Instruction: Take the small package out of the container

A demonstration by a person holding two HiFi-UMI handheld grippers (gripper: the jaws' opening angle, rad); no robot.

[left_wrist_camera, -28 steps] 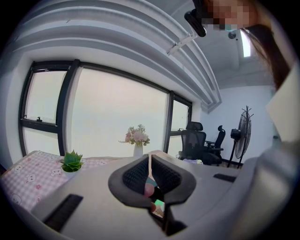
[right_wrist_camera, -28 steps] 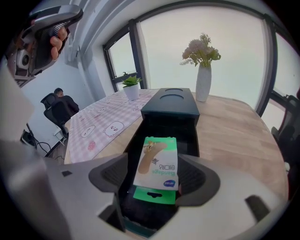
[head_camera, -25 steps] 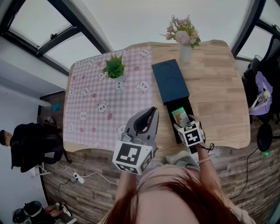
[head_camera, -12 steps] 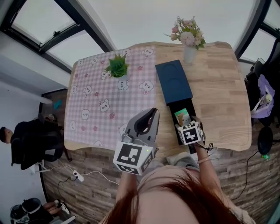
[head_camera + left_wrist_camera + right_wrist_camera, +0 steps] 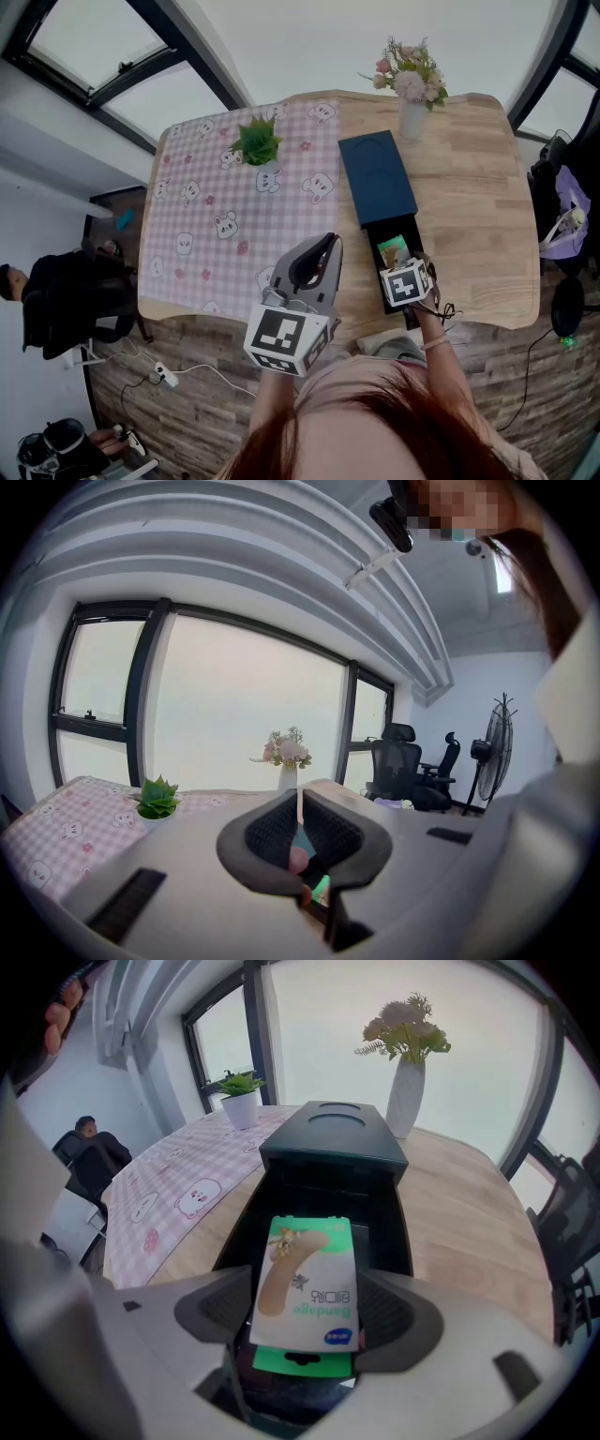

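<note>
package: small package (image 5: 306, 1279) stands upright over the open near end of the container (image 5: 334, 1144) | right tool (image 5: 309, 1310): clamped on its sides; it has edged in over the last second, so we judge the lift-out comes next | left tool (image 5: 300, 834): jaws together, empty; held near-left above the worktop (image 5: 469, 187)

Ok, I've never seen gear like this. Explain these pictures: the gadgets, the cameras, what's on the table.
A person holds a two-fingered gripper in each hand. One picture comes from a head camera looking down; the others from cameras riding on each gripper. The wooden table carries a pink bunny tablecloth, a potted plant, a vase of flowers and a dark blue box with its drawer open. The right gripper pinches a bandage package above that drawer; the left gripper is shut, empty.
</note>
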